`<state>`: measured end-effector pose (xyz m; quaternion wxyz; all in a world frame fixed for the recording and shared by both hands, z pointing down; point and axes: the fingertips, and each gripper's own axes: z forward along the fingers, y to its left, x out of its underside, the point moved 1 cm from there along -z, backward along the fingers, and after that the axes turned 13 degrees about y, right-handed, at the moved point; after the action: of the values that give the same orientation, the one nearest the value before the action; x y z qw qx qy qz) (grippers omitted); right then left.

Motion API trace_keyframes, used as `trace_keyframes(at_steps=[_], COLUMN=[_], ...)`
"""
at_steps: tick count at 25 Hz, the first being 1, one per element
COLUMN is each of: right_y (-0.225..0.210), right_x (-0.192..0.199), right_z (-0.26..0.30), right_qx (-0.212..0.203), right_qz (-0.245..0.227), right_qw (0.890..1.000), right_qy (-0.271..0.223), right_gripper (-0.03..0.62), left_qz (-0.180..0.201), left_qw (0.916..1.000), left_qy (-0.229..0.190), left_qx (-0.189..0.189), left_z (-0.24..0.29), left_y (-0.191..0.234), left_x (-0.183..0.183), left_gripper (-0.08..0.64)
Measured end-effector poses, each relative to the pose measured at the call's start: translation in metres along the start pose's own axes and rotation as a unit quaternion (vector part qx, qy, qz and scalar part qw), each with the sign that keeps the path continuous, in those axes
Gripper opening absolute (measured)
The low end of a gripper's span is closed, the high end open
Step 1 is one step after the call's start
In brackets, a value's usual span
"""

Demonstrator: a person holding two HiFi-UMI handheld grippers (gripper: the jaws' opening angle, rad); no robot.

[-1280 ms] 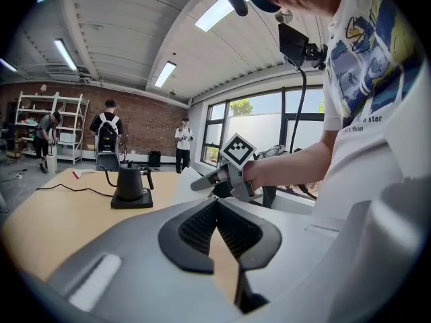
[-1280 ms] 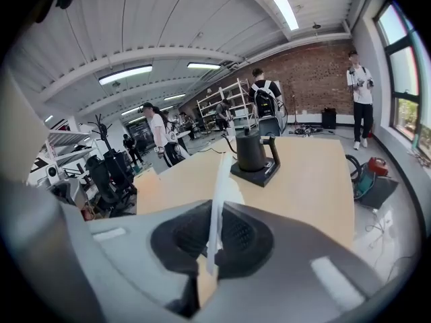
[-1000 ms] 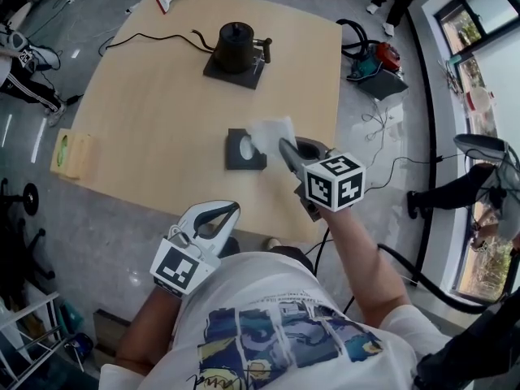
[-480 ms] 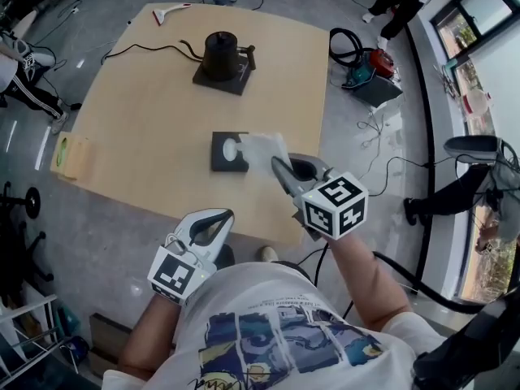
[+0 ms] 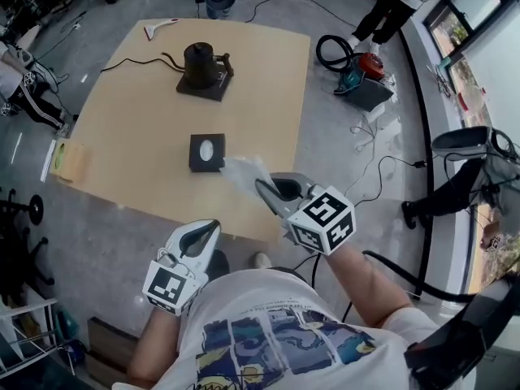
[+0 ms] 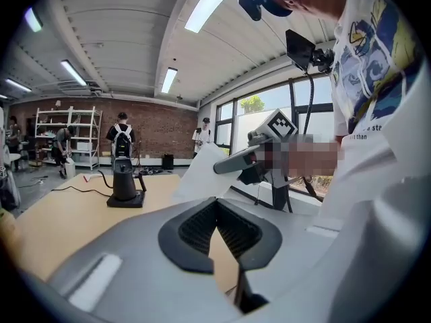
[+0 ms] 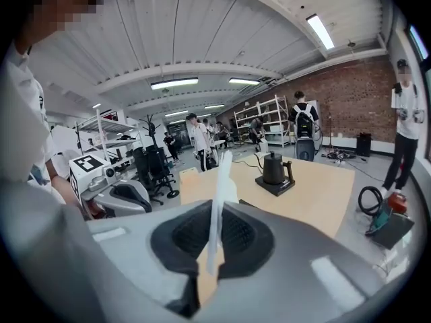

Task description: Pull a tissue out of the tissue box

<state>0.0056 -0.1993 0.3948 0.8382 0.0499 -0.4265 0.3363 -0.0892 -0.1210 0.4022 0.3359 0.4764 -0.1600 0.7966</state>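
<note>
We've got the thin white tissue point(image 5: 244, 171) pinched in the right gripper point(image 5: 261, 188), pulled free of the black square tissue box point(image 5: 197, 162) at ten o'clock; left gripper point(image 5: 214, 225) clenched empty.

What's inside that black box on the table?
White shows through the oval hole in the black tissue box, likely more tissue. The box's top covers the rest, so how much is left cannot be seen.
</note>
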Motion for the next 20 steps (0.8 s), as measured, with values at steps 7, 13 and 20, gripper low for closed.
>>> trace_keyframes(at_steps=[7,13,20], right_y=[0.019,0.033,0.044], right_x=[0.017,0.032,0.054], right_z=[-0.040,-0.068,-0.094], right_qx=[-0.029,-0.039,-0.046], right_qz=[-0.045,-0.074,-0.086], right_qw=[0.999,0.996,0.995], right_qy=[-0.009,-0.020,-0.028], right_gripper=[0.005,0.005,0.005], left_qz=[-0.022,-0.030,-0.035], left_qw=[0.9990,0.9981,0.9977], left_qy=[-0.002,-0.005,-0.002], left_qx=[-0.038,-0.053,-0.059], left_z=[-0.007,-0.008,-0.005], left_y=[-0.038,-0.074,-0.102], left_x=[0.006,0.008,0.014], left_gripper=[0.006,0.006,0.006])
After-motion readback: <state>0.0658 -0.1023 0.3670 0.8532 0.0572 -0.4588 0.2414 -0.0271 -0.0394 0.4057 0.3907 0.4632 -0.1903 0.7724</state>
